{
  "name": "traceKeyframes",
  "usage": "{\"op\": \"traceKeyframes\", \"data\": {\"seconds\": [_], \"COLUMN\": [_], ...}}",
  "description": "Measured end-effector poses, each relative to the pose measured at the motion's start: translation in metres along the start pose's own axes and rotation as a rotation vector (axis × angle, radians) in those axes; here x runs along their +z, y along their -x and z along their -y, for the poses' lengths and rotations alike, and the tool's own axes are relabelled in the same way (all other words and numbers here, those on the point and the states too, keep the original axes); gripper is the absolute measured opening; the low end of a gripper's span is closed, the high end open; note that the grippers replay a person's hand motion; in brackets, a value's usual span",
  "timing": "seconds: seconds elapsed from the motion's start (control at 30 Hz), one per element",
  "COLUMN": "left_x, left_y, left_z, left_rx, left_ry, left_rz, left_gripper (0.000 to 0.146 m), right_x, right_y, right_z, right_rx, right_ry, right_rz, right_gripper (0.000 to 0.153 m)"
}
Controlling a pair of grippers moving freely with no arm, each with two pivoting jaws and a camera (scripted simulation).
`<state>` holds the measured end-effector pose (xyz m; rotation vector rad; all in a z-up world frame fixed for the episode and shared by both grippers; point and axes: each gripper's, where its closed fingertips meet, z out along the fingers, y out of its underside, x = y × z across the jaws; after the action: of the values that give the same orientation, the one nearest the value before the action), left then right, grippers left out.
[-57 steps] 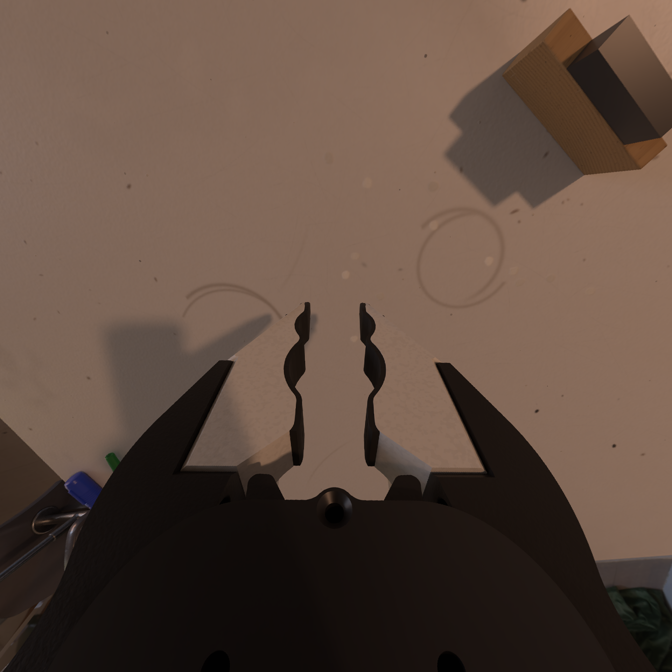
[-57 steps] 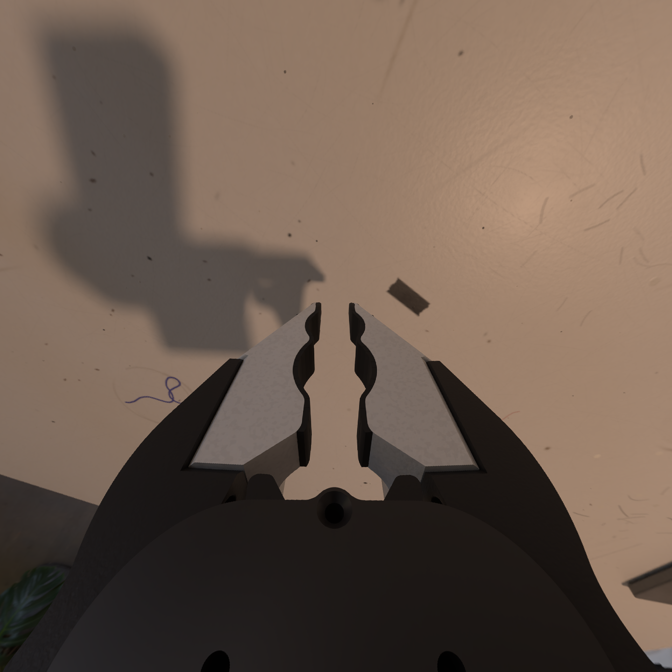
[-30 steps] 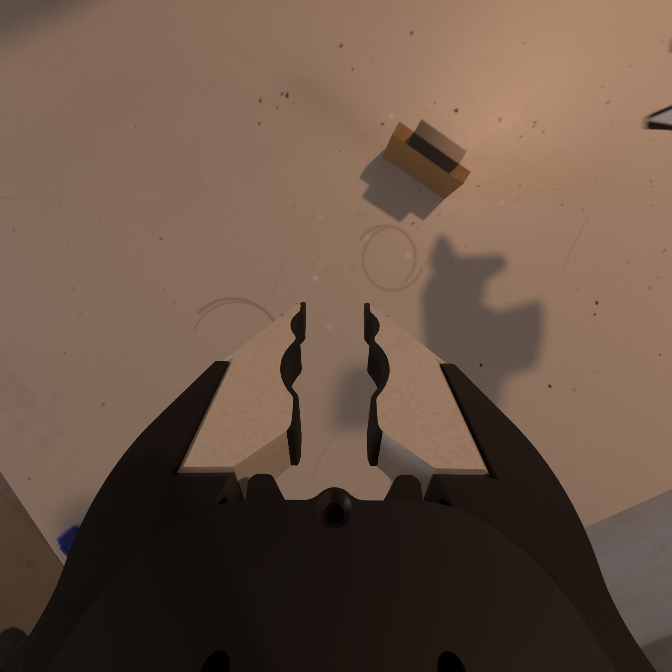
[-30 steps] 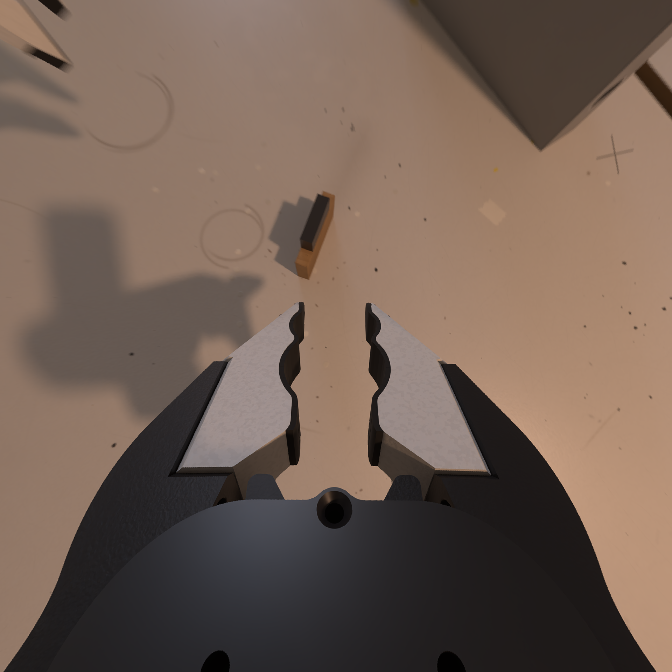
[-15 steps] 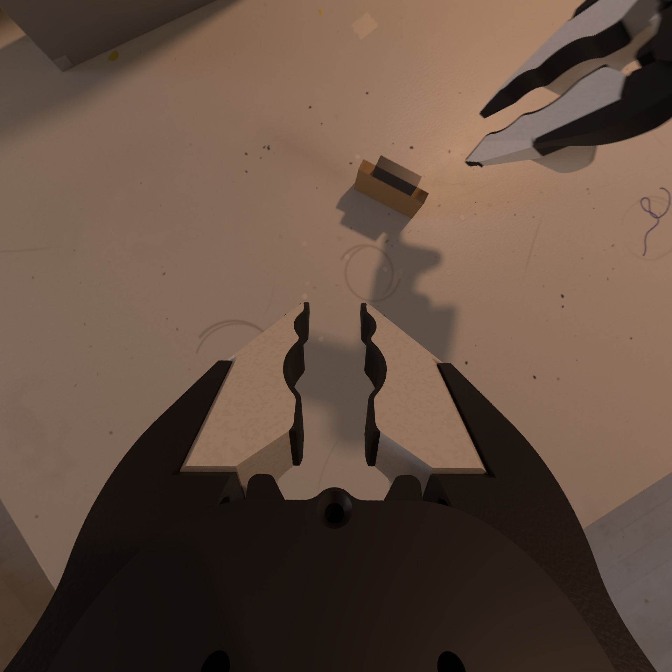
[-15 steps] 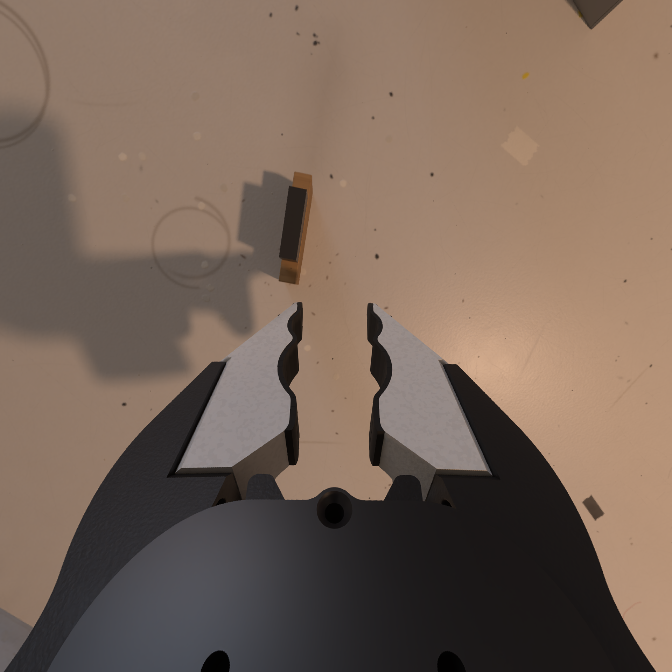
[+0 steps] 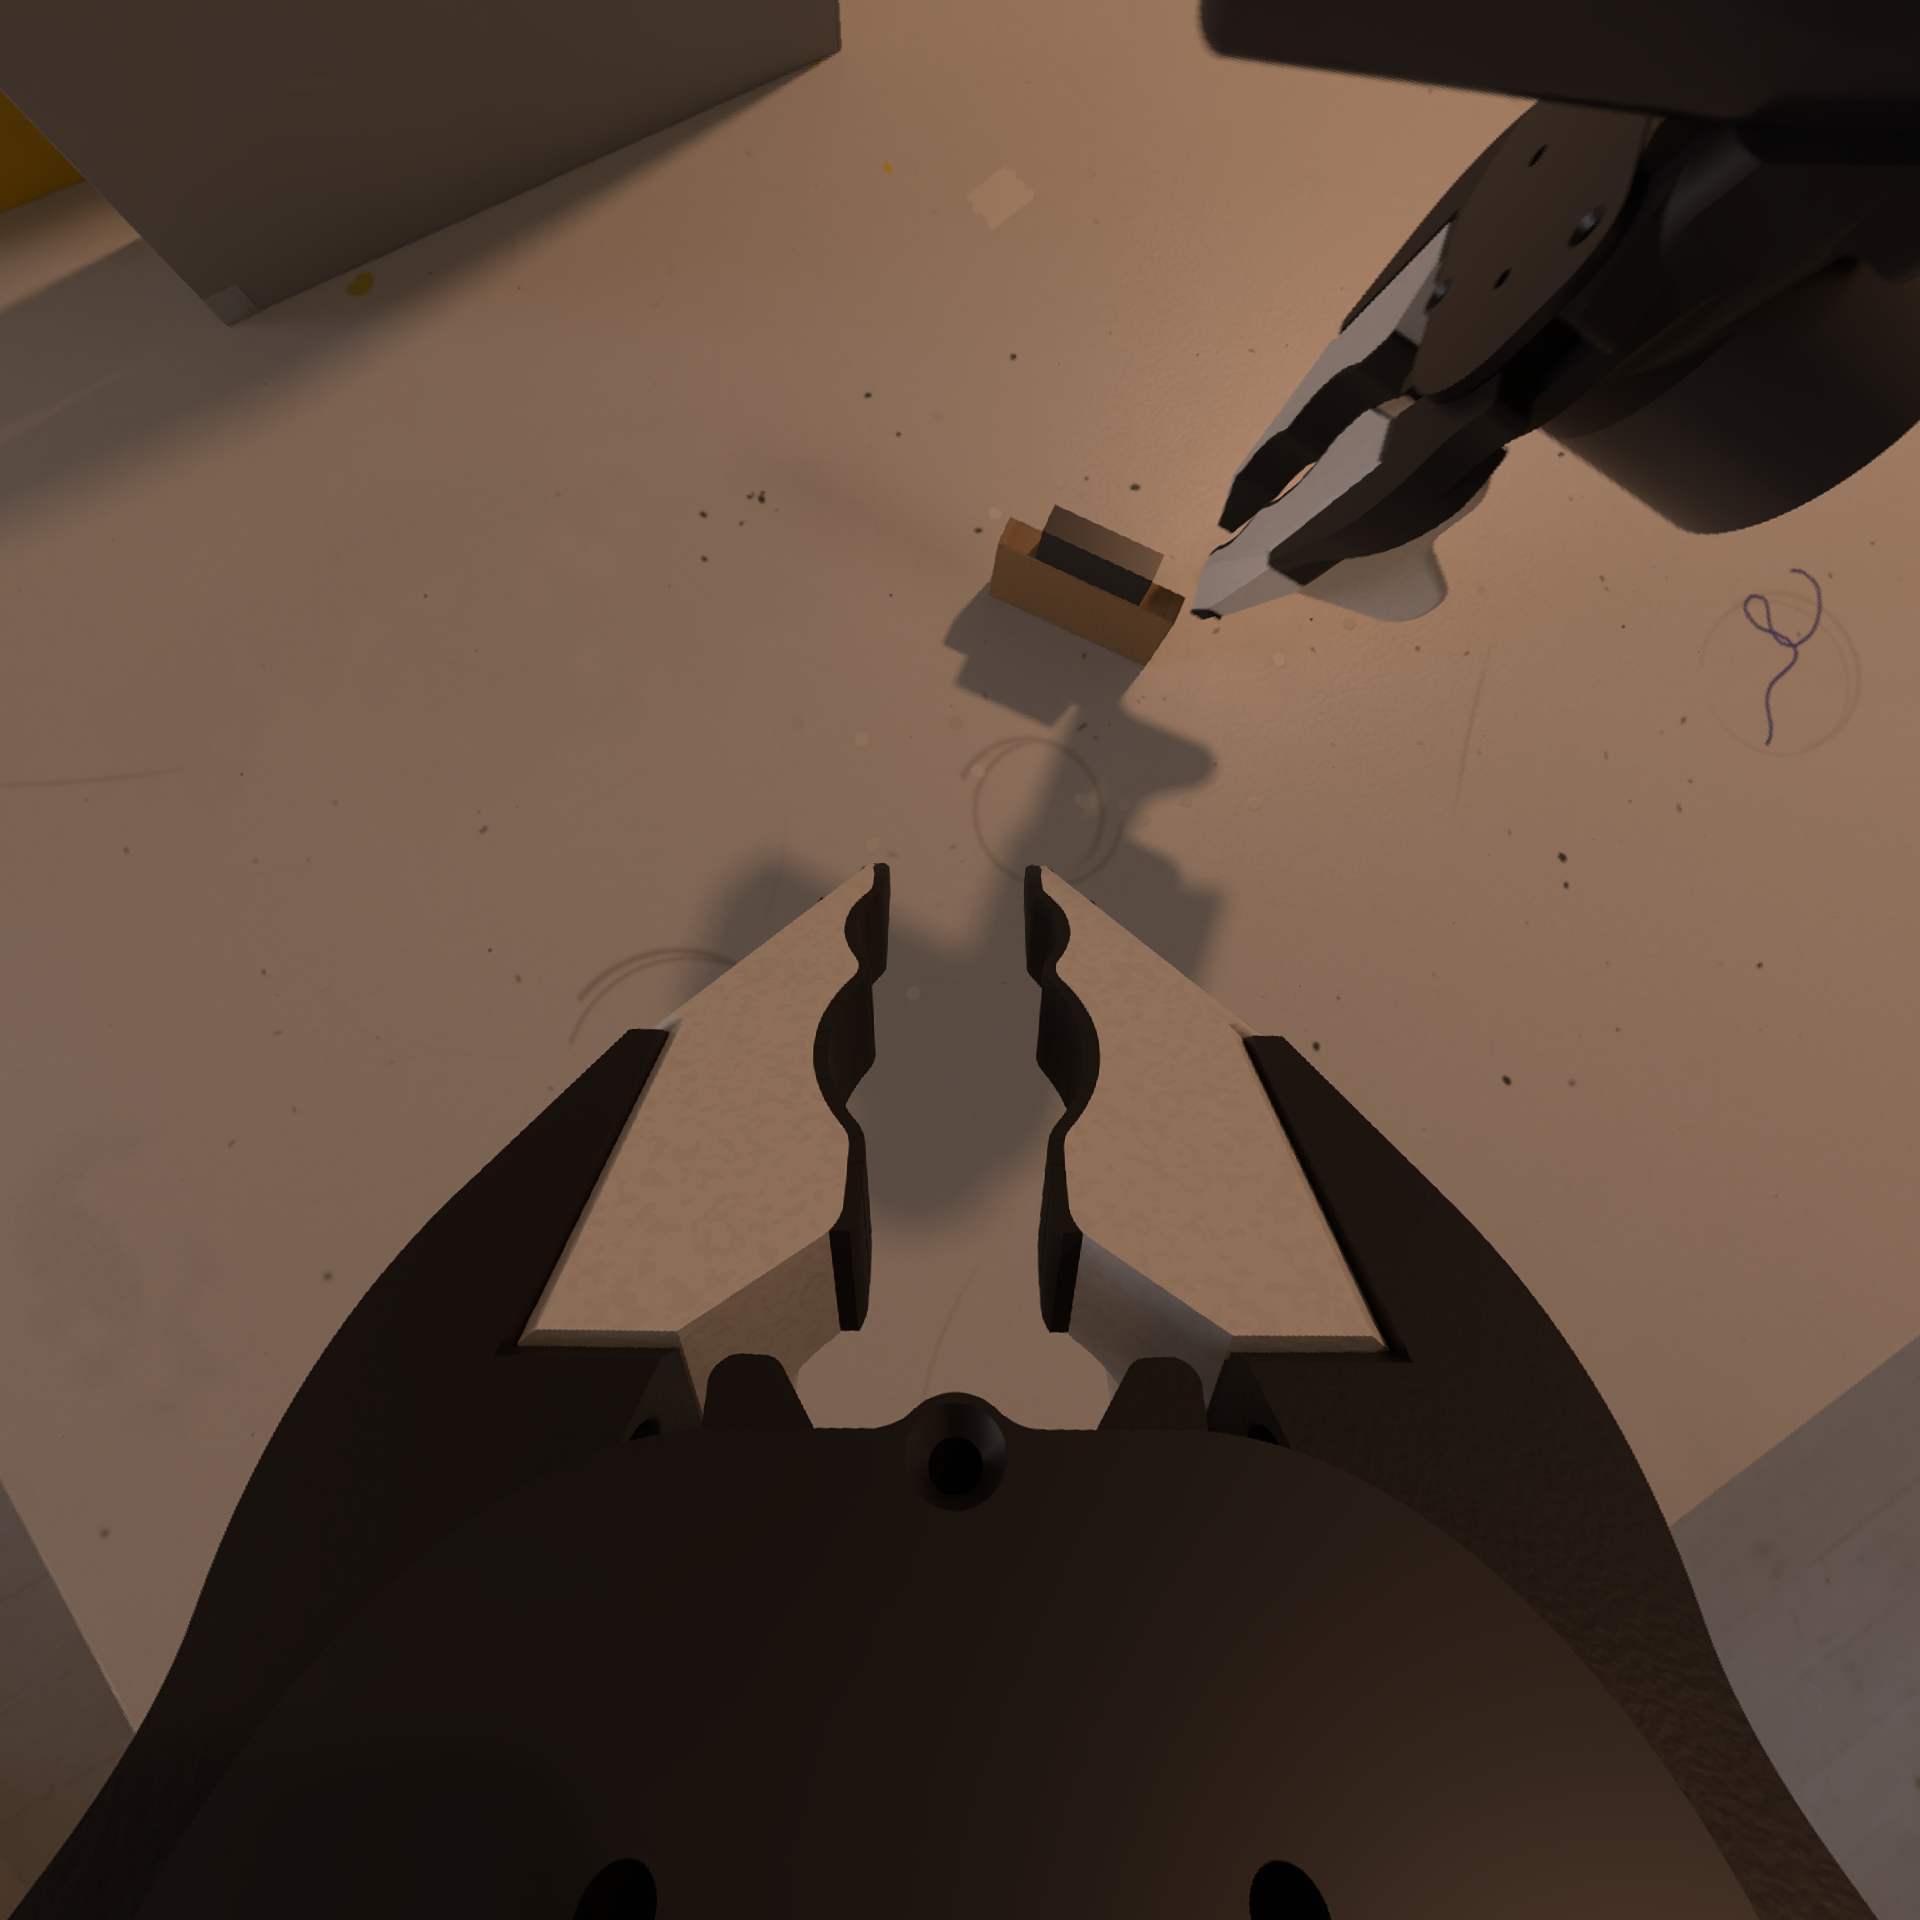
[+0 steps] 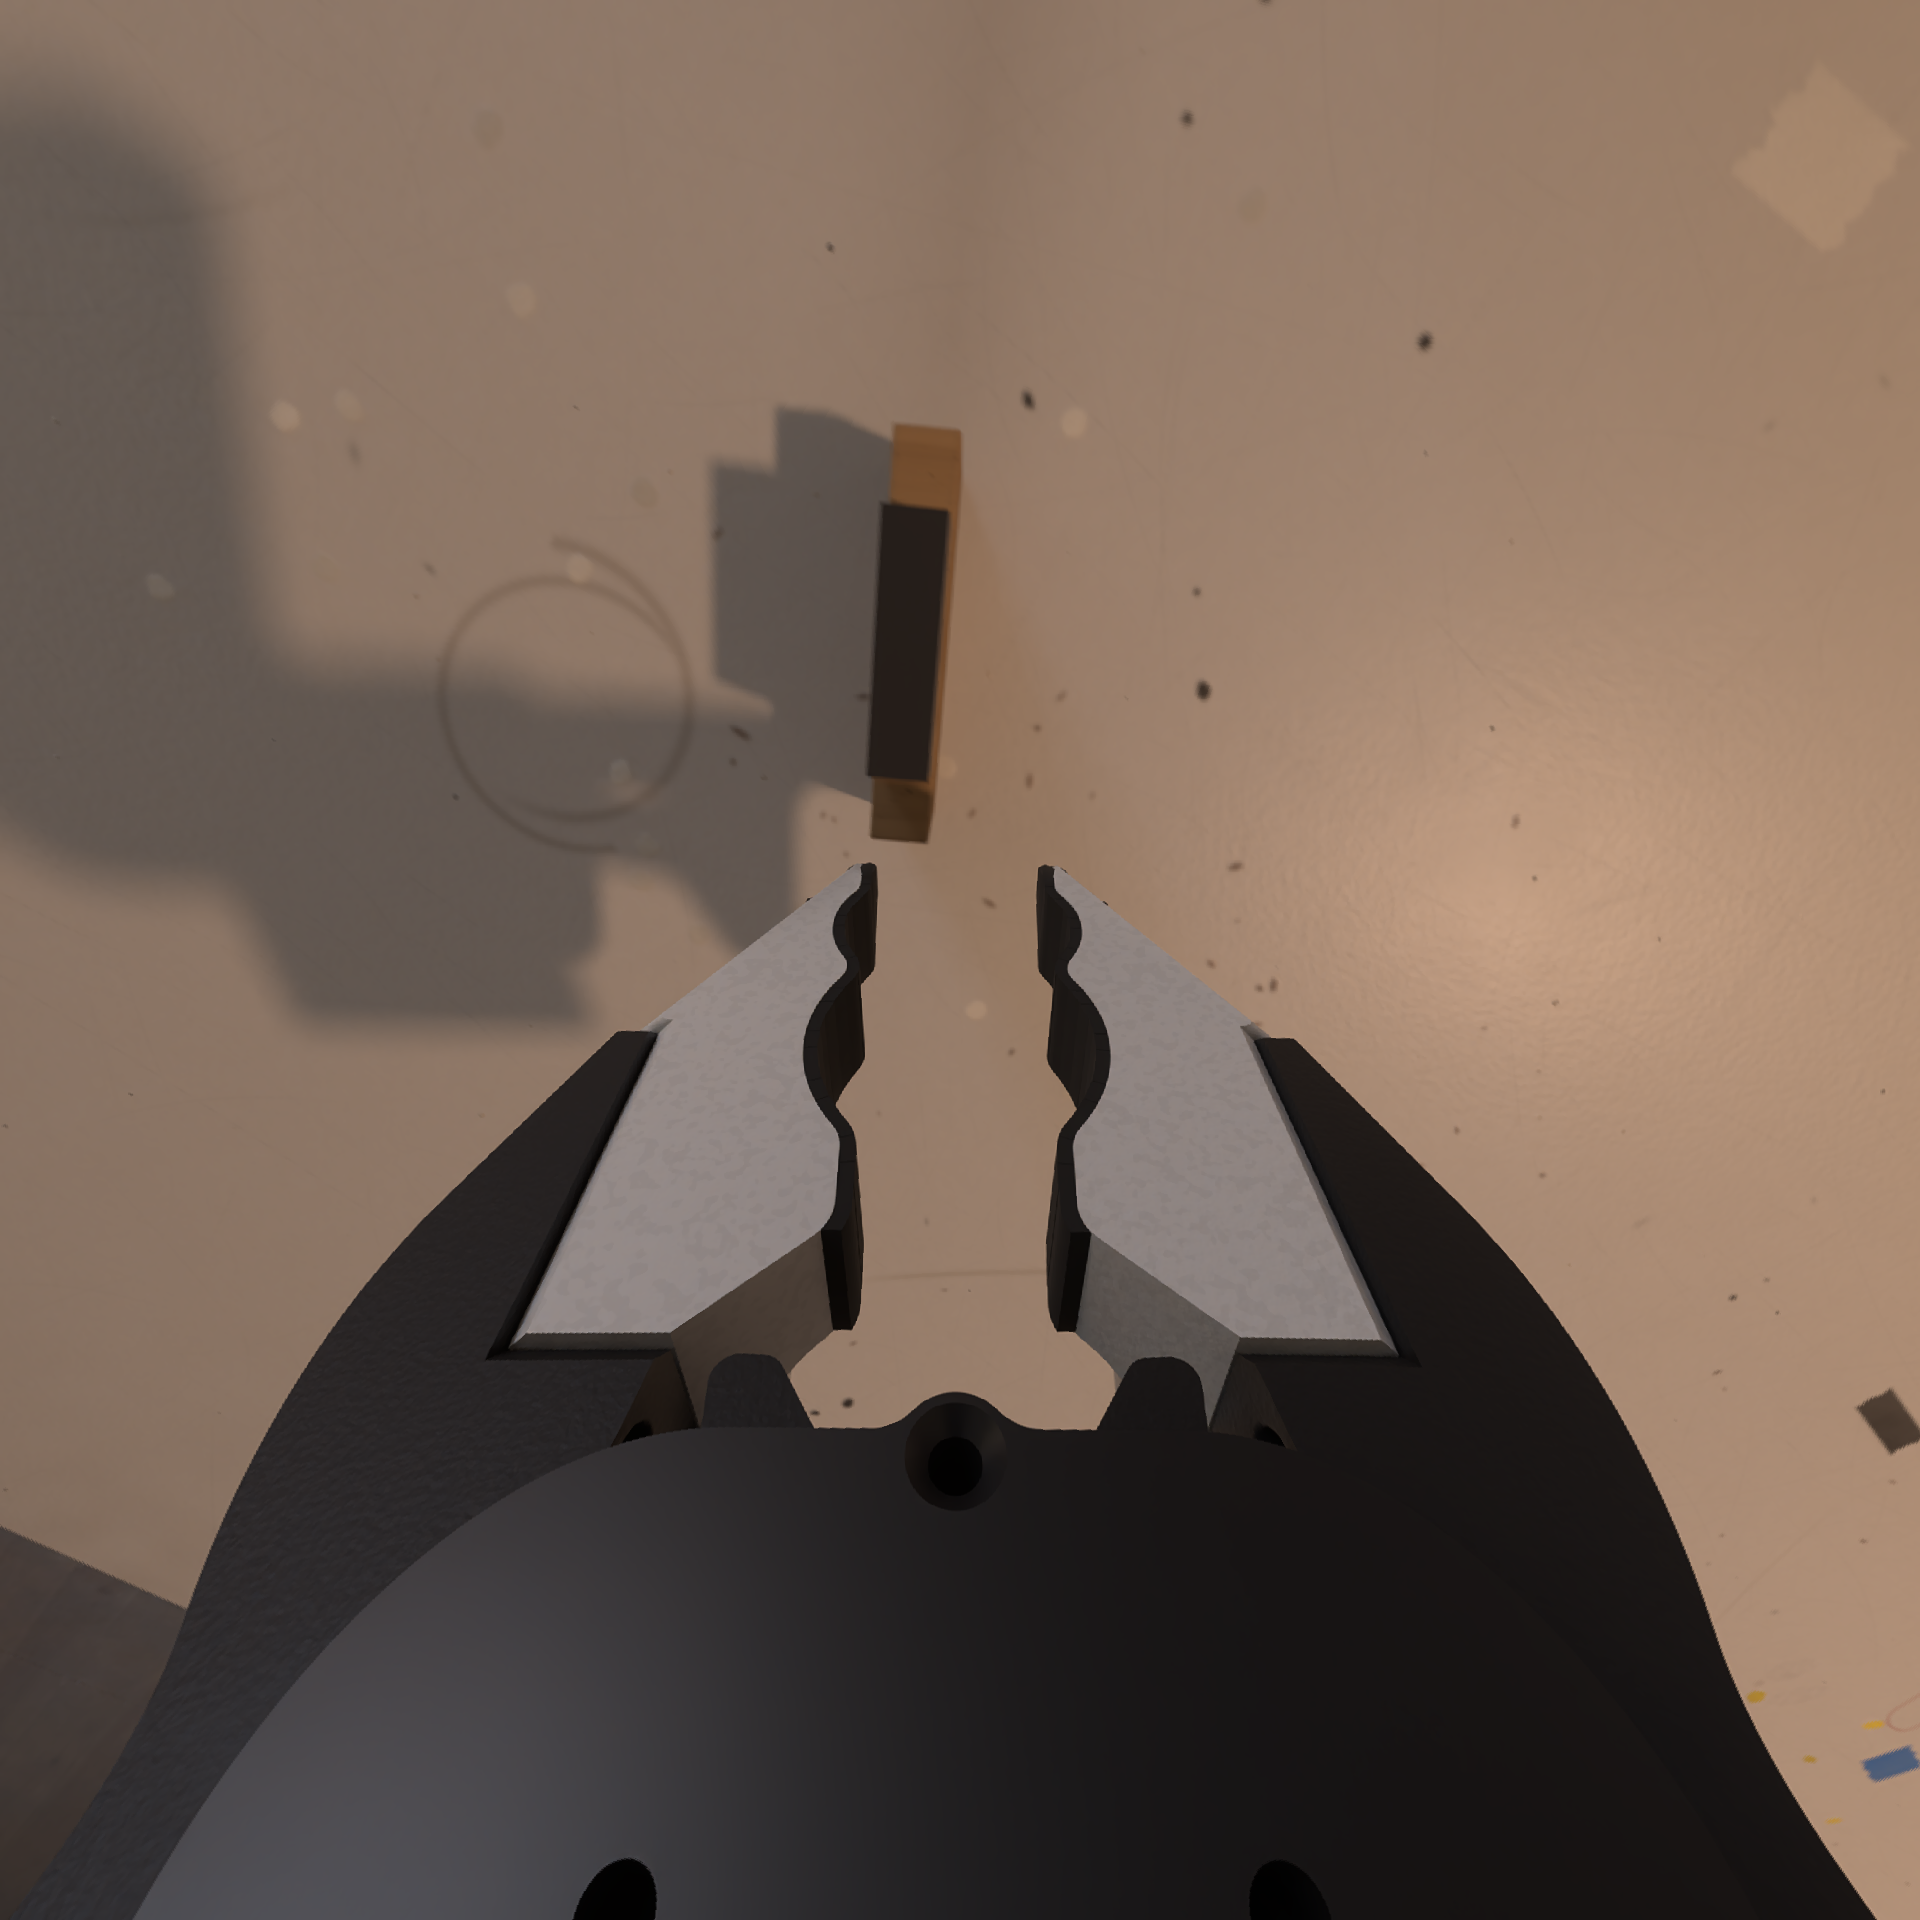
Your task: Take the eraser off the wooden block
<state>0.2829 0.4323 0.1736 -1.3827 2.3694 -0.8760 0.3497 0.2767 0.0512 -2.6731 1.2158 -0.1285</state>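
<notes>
A: Quick pass. The eraser point(image 8: 909, 639), dark slab, sits on the wooden block point(image 8: 920, 810), which rests on the tan table point(image 8: 1455, 623). Not lifted yet.

B: The right gripper point(image 8: 956, 878)?

A: Empty, jaws parted with a moderate gap, tips just short of the block's near end. From the left wrist view the right gripper point(image 7: 1226, 566) is seen tilted down, tips just beside the block's point(image 7: 1075, 597) end, apart from the eraser point(image 7: 1101, 556).

B: The left gripper point(image 7: 956, 883)?

A: Also empty, moderately parted, hovering well back from the block. Idle, by the look of it.

B: Risks?

A: Main one: the eraser lies lengthwise along the approach and slightly left of the gap's centreline. If the gripper goes straight in, the left finger point(image 8: 727, 1091) probably clips the eraser or block end and shoves both. Second: the eraser is thin, so jaws set too low likely grab the block too and lift the whole stack. Third: the block looks light and unheld, so a drag could slide or tip it.

B: Fix?

A: Shift left, stay high, pinch the eraser only.
</notes>
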Motion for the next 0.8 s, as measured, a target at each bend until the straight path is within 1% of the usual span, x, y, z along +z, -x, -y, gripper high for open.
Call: {"op": "traceKeyframes", "data": {"seconds": [0.17,0.27,0.3,0.37,0.47,0.53,0.67,0.73,0.8], "left_x": [0.0,-0.001,-0.002,-0.005,-0.014,-0.028,-0.072,-0.101,-0.131], "left_y": [-0.002,-0.002,-0.002,-0.002,-0.006,-0.011,-0.027,-0.037,-0.051], "left_z": [-0.001,-0.002,-0.002,-0.001,0.002,0.009,0.027,0.032,0.035], "left_rx": [0.01,0.018,0.019,0.018,0.02,0.019,-0.002,0.003,0.02], "left_ry": [0.009,0.009,0.004,-0.009,-0.052,-0.132,-0.357,-0.484,-0.617], "left_rz": [0.003,0.003,0.004,0.002,-0.01,-0.026,-0.039,-0.013,0.022], "left_gripper": [0.026,0.026,0.025,0.025,0.025,0.023,0.023,0.027,0.035], "right_x": [0.007,0.013,0.014,0.014,0.012,0.007,-0.018,-0.037,-0.063], "right_y": [0.007,0.006,0.007,0.01,0.015,0.02,0.039,0.054,0.068], "right_z": [0.02,0.029,0.031,0.034,0.034,0.038,0.049,0.055,0.062], "right_rx": [-0.032,-0.02,-0.001,0.09,0.123,0.144,0.064,0.027,-0.01], "right_ry": [-0.012,-0.003,-0.001,0.022,0.069,0.065,0.08,0.081,0.065], "right_rz": [-0.036,-0.045,-0.021,0.078,0.152,0.191,0.207,0.242,0.279], "right_gripper": [0.031,0.031,0.028,0.012,0.011,0.011,0.011,0.011,0.011]}}
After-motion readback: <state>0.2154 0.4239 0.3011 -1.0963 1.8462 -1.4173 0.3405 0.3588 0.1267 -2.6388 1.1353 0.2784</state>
